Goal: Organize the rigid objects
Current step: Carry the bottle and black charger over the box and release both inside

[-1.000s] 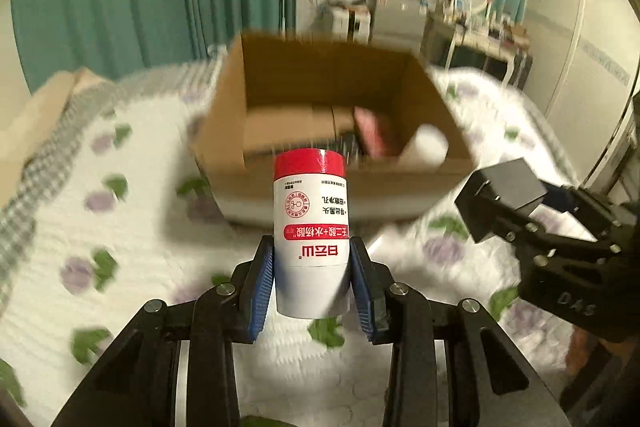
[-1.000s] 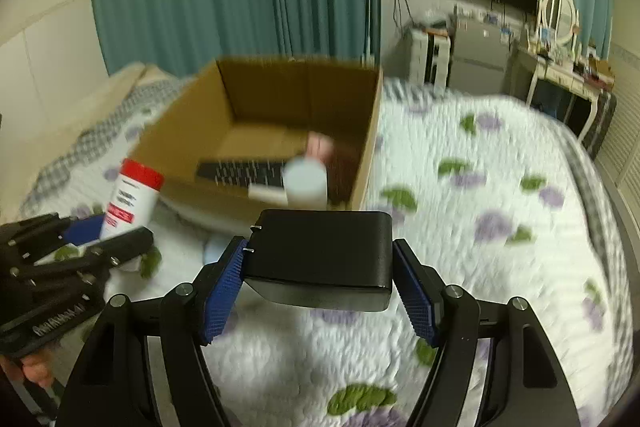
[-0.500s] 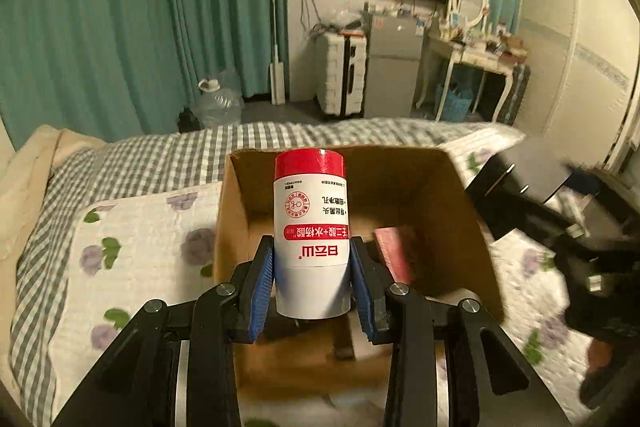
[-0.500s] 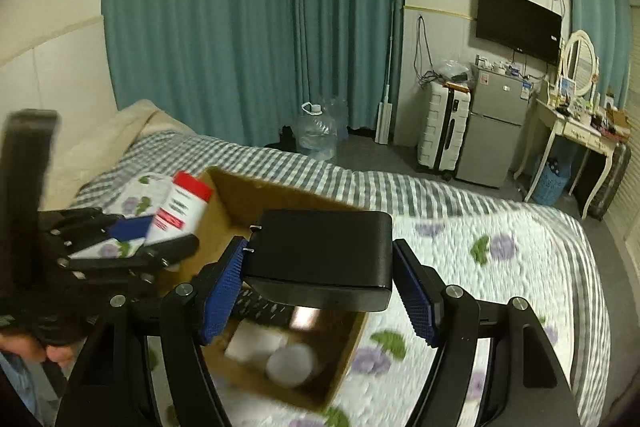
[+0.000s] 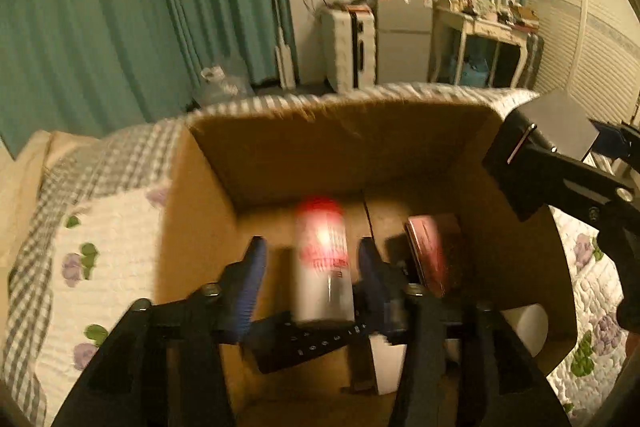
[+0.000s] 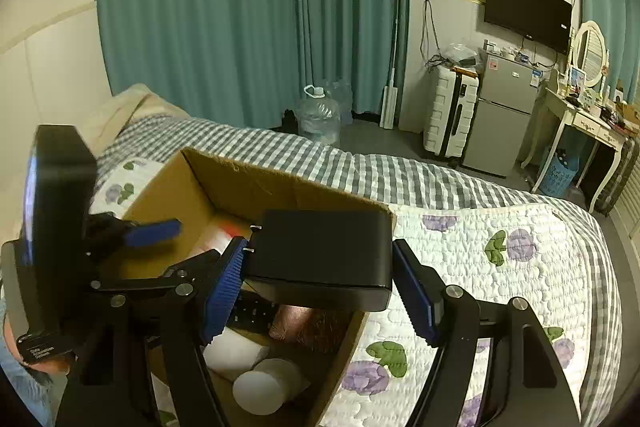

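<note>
My left gripper (image 5: 310,263) is open over the cardboard box (image 5: 208,227). The white bottle with a red cap (image 5: 322,259) is blurred between the spread jaws, free of both pads, inside the box. My right gripper (image 6: 320,279) is shut on a black box (image 6: 324,251) above the cardboard box's right wall (image 6: 296,191). The black box also shows at the right of the left wrist view (image 5: 560,131). The left gripper shows at the left of the right wrist view (image 6: 152,231).
The cardboard box holds a black remote (image 5: 312,345), a pink-red item (image 5: 428,251) and white cylinders (image 6: 260,385). It stands on a floral quilt (image 6: 500,267) on a bed. Teal curtains, a suitcase, a fridge and a dresser stand behind.
My left gripper has opened and let go of the bottle, which is dropping into the box. Both grippers have moved in over the cardboard box.
</note>
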Demonstrator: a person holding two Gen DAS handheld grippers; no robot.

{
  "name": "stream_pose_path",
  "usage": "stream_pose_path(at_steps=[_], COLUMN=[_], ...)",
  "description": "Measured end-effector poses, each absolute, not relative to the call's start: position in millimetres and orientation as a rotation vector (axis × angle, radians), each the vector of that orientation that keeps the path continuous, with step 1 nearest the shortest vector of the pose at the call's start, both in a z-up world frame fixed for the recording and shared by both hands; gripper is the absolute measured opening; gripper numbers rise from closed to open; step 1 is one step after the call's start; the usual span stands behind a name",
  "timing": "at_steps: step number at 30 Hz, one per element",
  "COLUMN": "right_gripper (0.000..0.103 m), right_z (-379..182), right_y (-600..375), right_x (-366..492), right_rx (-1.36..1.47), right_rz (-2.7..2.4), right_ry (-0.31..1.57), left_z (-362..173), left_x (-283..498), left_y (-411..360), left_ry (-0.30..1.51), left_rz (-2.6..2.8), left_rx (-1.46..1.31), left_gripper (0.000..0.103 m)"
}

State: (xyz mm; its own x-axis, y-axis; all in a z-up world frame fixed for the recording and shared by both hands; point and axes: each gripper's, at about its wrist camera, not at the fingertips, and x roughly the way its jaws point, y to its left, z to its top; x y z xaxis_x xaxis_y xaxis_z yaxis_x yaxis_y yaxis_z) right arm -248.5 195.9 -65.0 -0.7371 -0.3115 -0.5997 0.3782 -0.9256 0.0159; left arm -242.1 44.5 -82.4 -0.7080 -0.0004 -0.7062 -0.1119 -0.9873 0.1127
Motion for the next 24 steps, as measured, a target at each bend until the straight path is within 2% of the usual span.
stream_pose_path(at_steps=[8,15,18,19,21,24], right_gripper=[0.071,0.071,0.069,0.070,0.080,0.082], right_z=[-57.3,-97.2,-99.3,-97.4,-94.8,-89.8], right_y=[190.3,157.6,155.1,155.2,156.2,163.8], right_x=[-258.4,-298.7,-302.7,-303.3,-304.4,-295.5], right_rx=[0.899,1.081,1.056,1.046,1.048,1.039], right_rz=[-2.603,-2.542,-2.574,-2.578,-2.582,-2.610], right_ry=[0.160,0.228,0.240,0.235,0.223,0.232], left_z=[-44.5,-39.3,-44.1,-46.0,-48.1,-44.8], left_x=[-219.3,-218.7,-221.5,-220.7,-221.7,-216.9], left_y=[21.3,6.4,4.5,3.0,2.7,4.9], left_ry=[0.225,0.187,0.180,0.172,0.161,0.161], left_rz=[2.929,2.963,2.965,2.966,2.967,2.970], left_rx=[-1.092,-1.084,-1.101,-1.097,-1.101,-1.099], left_gripper=[0.062,0.063,0.063,0.063,0.063,0.063])
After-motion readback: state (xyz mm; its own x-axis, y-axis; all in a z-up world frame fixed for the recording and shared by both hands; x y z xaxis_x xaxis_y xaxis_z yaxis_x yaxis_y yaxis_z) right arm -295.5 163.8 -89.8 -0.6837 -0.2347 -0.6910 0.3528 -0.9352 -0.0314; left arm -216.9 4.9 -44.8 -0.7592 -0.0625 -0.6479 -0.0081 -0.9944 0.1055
